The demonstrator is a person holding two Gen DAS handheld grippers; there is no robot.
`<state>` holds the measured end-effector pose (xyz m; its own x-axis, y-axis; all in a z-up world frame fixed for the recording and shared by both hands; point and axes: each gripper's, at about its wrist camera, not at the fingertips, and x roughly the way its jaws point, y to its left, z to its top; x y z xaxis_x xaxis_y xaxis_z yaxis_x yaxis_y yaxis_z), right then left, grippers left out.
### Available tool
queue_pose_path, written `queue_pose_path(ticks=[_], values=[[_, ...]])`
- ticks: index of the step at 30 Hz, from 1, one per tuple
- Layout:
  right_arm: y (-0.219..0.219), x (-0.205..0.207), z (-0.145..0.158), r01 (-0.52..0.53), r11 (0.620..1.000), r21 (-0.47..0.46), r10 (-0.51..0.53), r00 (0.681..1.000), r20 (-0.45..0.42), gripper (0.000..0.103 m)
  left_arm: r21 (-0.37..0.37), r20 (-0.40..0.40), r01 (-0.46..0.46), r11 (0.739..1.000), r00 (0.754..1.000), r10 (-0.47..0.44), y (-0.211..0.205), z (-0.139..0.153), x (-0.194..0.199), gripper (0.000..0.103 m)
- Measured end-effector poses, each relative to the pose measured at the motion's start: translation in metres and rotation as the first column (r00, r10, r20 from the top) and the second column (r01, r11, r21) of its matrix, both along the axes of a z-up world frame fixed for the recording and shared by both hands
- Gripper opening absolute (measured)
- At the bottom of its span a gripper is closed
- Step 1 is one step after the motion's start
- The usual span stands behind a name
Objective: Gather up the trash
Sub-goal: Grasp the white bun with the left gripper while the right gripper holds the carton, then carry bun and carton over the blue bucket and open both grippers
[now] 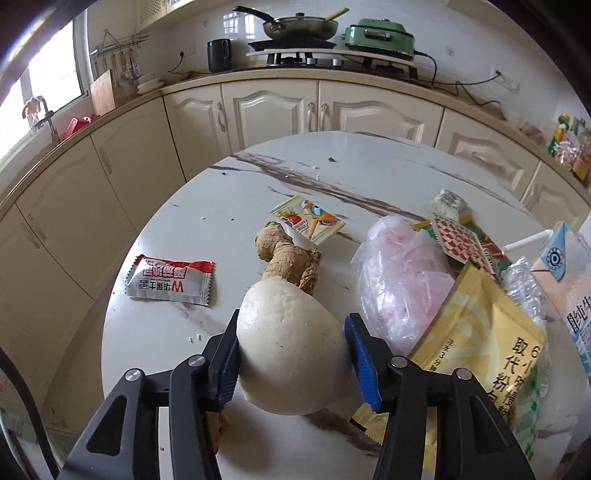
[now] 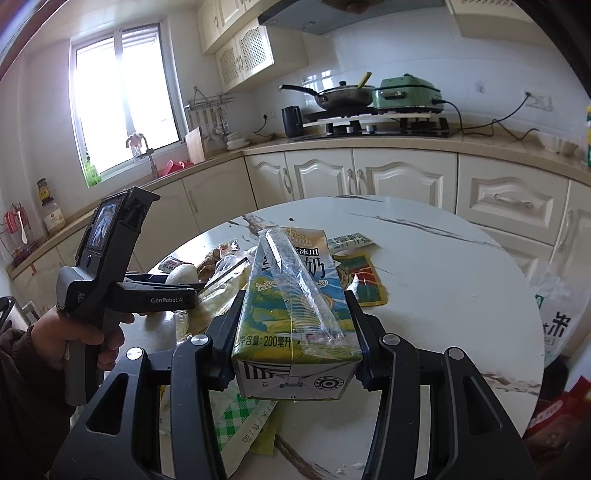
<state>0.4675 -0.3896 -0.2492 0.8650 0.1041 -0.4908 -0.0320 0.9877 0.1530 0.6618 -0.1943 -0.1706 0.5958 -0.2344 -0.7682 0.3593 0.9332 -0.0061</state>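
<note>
On the round white marble table (image 1: 332,166) my left gripper (image 1: 293,325) is shut on a white steamed bun (image 1: 284,354), its blue pads pressing both sides. Just beyond the bun lies a ginger root (image 1: 288,258). A red-and-white sachet (image 1: 170,282) lies to the left and a colourful wrapper (image 1: 310,218) further back. At the right is a clear plastic bag (image 1: 402,277) and a yellow packet (image 1: 480,339). My right gripper (image 2: 295,306) is shut on a small milk carton (image 2: 291,280) held above the table. The bun (image 2: 183,275) also shows in the right wrist view.
More wrappers (image 2: 362,280) lie beyond the carton. A hand (image 2: 74,336) holds the left gripper's handle. A white bag (image 2: 557,317) stands past the table's right edge. Cream cabinets (image 1: 273,110) and a counter with a pan (image 1: 299,26) run behind.
</note>
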Motion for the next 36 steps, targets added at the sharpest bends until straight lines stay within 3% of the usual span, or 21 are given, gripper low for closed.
queue_pose_path(ticks=[6,13,19,23,29,33,36], values=[[0.006,-0.012,0.015,0.042,0.999,-0.028,-0.041,0.998,0.039,0.046,-0.099,0.060,0.020,0.995,0.998,-0.014,0.016,0.022,-0.020,0.047],[0.031,-0.026,0.041,0.036,0.998,-0.052,-0.032,0.996,0.079,0.046,-0.177,0.179,0.064,0.982,0.983,-0.031,0.051,0.071,-0.080,0.047],[0.085,-0.030,0.063,-0.031,0.997,-0.068,0.038,0.994,0.100,0.046,-0.197,0.249,0.056,0.979,0.969,-0.005,0.109,0.095,-0.137,0.048],[0.146,-0.023,0.066,-0.138,0.988,-0.065,0.144,0.985,0.093,0.047,-0.220,0.251,-0.011,0.975,0.966,0.068,0.175,0.097,-0.175,0.048],[0.262,0.004,0.031,-0.344,0.938,-0.047,0.345,0.939,0.005,0.047,-0.187,0.196,-0.182,0.965,0.956,0.218,0.280,0.067,-0.215,0.048],[0.334,0.029,-0.018,-0.442,0.896,-0.044,0.436,0.894,-0.100,0.047,-0.145,0.101,-0.303,0.942,0.942,0.319,0.340,0.018,-0.219,0.048],[0.371,0.055,-0.070,-0.473,0.880,-0.051,0.454,0.866,-0.211,0.047,-0.127,-0.024,-0.357,0.925,0.934,0.357,0.371,-0.036,-0.205,0.048]])
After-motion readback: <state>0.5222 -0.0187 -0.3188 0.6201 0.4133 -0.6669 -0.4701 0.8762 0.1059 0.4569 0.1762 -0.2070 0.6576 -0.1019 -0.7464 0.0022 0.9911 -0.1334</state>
